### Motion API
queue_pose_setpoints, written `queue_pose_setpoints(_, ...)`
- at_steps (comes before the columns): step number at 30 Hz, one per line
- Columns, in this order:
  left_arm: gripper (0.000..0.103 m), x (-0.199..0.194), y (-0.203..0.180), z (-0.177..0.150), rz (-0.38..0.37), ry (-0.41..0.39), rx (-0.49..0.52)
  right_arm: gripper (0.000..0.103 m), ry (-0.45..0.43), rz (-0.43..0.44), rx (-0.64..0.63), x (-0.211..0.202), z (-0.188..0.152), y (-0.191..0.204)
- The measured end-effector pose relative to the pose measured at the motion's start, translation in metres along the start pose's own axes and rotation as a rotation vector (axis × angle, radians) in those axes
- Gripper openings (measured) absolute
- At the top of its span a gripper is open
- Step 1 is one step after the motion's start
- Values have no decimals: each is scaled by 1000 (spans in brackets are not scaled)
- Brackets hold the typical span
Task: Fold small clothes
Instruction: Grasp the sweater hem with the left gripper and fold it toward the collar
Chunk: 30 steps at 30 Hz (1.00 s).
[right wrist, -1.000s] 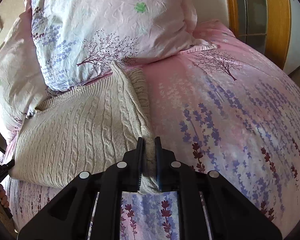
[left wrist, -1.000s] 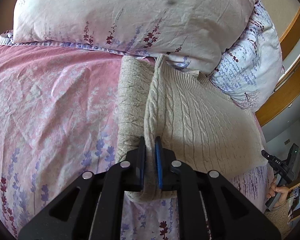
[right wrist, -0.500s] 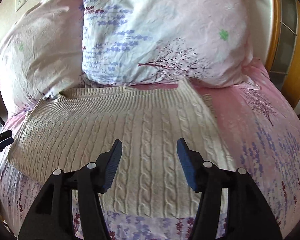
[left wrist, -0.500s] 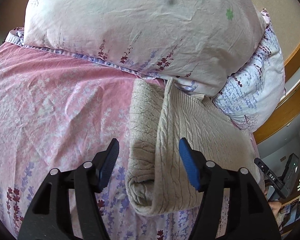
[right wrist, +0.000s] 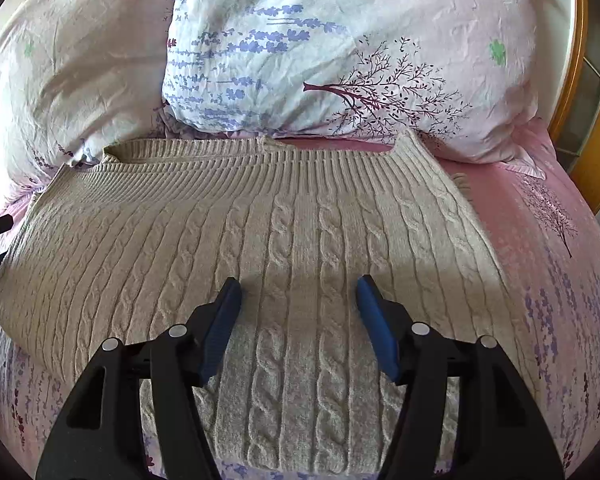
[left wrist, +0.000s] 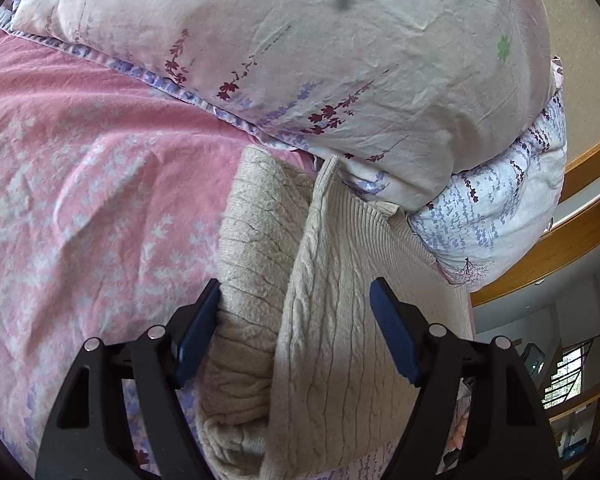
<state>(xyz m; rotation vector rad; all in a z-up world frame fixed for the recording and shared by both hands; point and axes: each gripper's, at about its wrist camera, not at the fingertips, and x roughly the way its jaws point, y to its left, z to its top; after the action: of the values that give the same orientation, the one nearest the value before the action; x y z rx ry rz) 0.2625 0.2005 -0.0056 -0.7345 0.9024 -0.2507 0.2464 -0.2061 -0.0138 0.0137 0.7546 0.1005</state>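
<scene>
A beige cable-knit sweater (right wrist: pixel 260 240) lies folded on the pink floral bed cover (right wrist: pixel 540 264), its ribbed edge toward the pillows. In the left wrist view the sweater (left wrist: pixel 324 320) shows edge-on, with its folded layers stacked. My left gripper (left wrist: pixel 296 312) is open, its jaws either side of the folded edge, the left pad touching the lower layer. My right gripper (right wrist: pixel 298 304) is open and empty, just above the middle of the sweater's top face.
Two floral pillows (right wrist: pixel 340 52) (right wrist: pixel 60 72) lean at the head of the bed, right behind the sweater. A wooden headboard (right wrist: pixel 580 80) stands at the right. The bed cover (left wrist: pixel 80 200) stretches left of the sweater.
Both grippers were shut on the sweater's edge one second ago. They have opened and let it go. The right gripper has swung over the sweater's top; the left has moved closer.
</scene>
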Motion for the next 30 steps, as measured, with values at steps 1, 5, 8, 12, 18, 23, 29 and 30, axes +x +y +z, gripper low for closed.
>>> queue_pose_setpoints(1,74,2,-1,0,-5,0,-2,63,0,-1,-3,0,0,0)
queue_pose_setpoints(5,72,7,-4,1,-9,-1,-9,64,-4,-7,-7,2,0,2)
queue_pose_setpoints(8,70,8,-4,1,-7,-2,-19,65,-4,-2,-5,2,1,1)
queue_pose_setpoints(12,68,11,-7,2,4,2,-19,66,-2,0,1,3,2,0)
queue_pose_setpoints(18,29,26,-14,-3,11,58,-38,67,6,14,26,2,3,-2)
queue_pose_setpoints(23,22,20,-17,-1,-70,38,-90,67,8,88,86,-5,4,-14)
queue_pose_setpoints(29,20,13,-59,-1,-218,4,-102,67,-59,170,186,-28,6,-44)
queue_pose_setpoints(30,20,15,-70,-2,-247,2,-99,67,-71,181,199,-33,7,-50)
